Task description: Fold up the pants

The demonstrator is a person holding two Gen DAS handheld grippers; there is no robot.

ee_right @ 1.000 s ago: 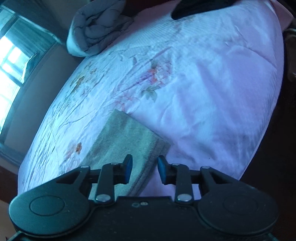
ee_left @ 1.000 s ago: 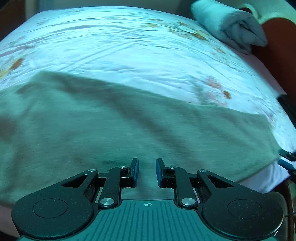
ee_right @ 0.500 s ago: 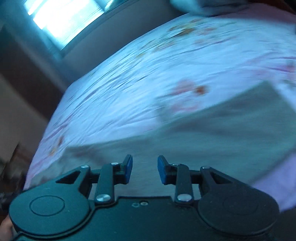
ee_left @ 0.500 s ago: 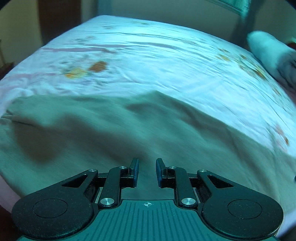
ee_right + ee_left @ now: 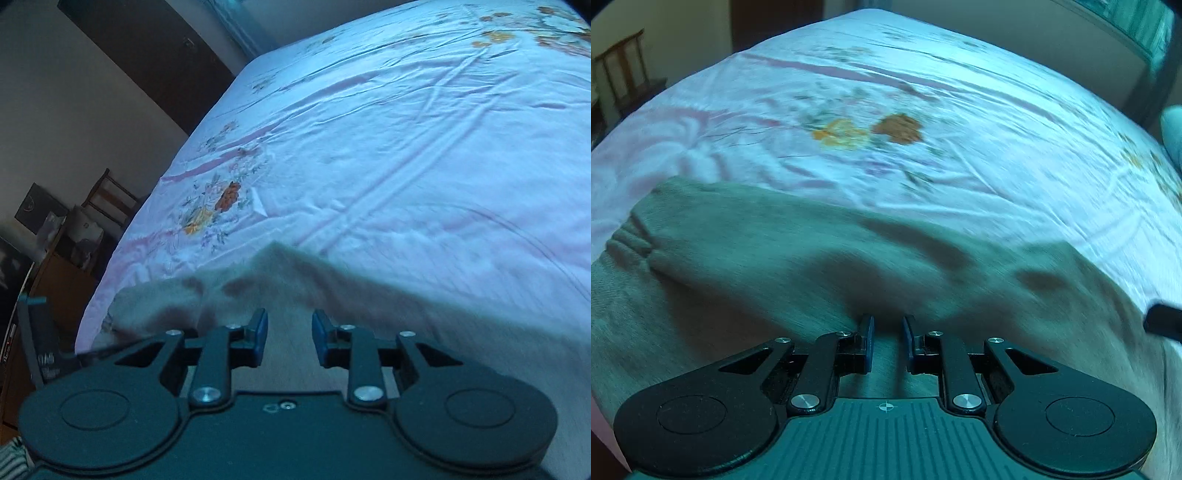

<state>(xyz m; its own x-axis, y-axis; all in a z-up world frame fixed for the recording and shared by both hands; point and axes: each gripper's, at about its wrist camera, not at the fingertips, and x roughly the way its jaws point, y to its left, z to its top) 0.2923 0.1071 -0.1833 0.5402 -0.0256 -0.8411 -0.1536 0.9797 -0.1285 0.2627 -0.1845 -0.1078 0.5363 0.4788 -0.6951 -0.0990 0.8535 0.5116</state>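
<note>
**Both grippers carry the pants leg over for a fold**

Left wrist view: The left gripper (image 5: 887,341) is low over the grey pants (image 5: 746,266). They lie on the near side of the bed (image 5: 923,66), on a pale sheet with flowers (image 5: 868,129). The jaws are nearly together, with only a thin gap. Grey cloth runs up between them and bunches at the tips, so they seem to be pinching a fold of it. At the left, the gathered waistband (image 5: 628,240) shows its little ridges. The cloth looks soft and thick, with dark dips where it sags. A dark tip at the right edge may be the other gripper, but that is hard to tell.

Right wrist view: The right gripper (image 5: 289,339) is also over the pants (image 5: 280,273). Its jaws are a bit apart and are closing. Cloth rises in a peak just past the tips and lies between them, so it looks held. The picture is blurry.

The step in hand looks like bringing one end of the pants over toward the waistband. Next, both grippers should lay the cloth down flat, line up the edges, and then let go. If one side drags, the fold may come out crooked.
</note>
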